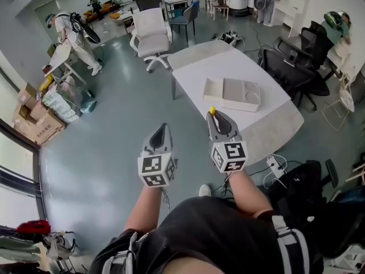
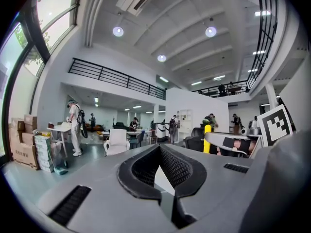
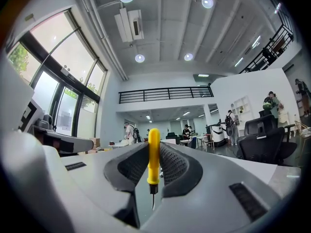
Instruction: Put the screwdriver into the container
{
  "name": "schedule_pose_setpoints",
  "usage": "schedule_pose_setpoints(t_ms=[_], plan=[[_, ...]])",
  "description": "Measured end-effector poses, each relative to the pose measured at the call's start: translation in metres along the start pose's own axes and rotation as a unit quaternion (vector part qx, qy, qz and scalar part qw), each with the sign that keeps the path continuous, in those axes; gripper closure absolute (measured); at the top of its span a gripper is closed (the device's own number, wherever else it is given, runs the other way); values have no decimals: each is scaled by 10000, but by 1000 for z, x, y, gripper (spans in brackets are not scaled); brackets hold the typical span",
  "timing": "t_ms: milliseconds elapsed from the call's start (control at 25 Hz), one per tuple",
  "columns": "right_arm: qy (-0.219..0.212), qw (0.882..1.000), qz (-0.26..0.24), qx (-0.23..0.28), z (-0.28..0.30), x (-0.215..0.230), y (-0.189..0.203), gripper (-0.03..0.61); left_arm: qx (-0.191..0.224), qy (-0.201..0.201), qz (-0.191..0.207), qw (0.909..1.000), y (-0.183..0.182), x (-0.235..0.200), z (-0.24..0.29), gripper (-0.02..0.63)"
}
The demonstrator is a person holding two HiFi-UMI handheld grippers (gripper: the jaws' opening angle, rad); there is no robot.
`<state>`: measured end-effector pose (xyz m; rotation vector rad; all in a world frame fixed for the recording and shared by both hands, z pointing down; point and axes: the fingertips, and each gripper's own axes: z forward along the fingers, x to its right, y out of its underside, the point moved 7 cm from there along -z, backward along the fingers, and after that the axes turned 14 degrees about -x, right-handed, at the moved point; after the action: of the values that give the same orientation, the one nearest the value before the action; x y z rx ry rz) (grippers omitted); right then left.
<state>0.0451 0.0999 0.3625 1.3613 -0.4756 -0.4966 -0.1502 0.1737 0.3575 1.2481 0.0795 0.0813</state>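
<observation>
Screwdriver (image 3: 153, 155) clamped upright in right hand-held gripper (image 1: 215, 119), forearm (image 1: 246, 191) outstretched

left gripper (image 1: 163, 126) / right gripper (image 1: 212, 115): grey, marker cubes (image 1: 155, 170) | top (image 1: 217, 227): dark (stripes, perhaps)

White table (image 1: 268, 127), bearing one white compartmented container (image 1: 232, 93). Right gripper (image 1: 213, 115), at the container's seven o'clock, yellow screwdriver (image 1: 211, 111) at its tip. Left gripper (image 1: 163, 129), at the right one's nine o'clock, over grey floor (image 1: 108, 124).

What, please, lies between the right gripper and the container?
Only bare table shows there in the head view; the right gripper holds the screwdriver short of the container.
</observation>
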Motion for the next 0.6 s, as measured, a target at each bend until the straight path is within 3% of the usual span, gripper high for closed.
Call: schedule_pose_setpoints(t_ms=[600], plan=[[-44,9999,-98,6,94,71,-16,512,12,101,7,9999,-33,-5,121,607]])
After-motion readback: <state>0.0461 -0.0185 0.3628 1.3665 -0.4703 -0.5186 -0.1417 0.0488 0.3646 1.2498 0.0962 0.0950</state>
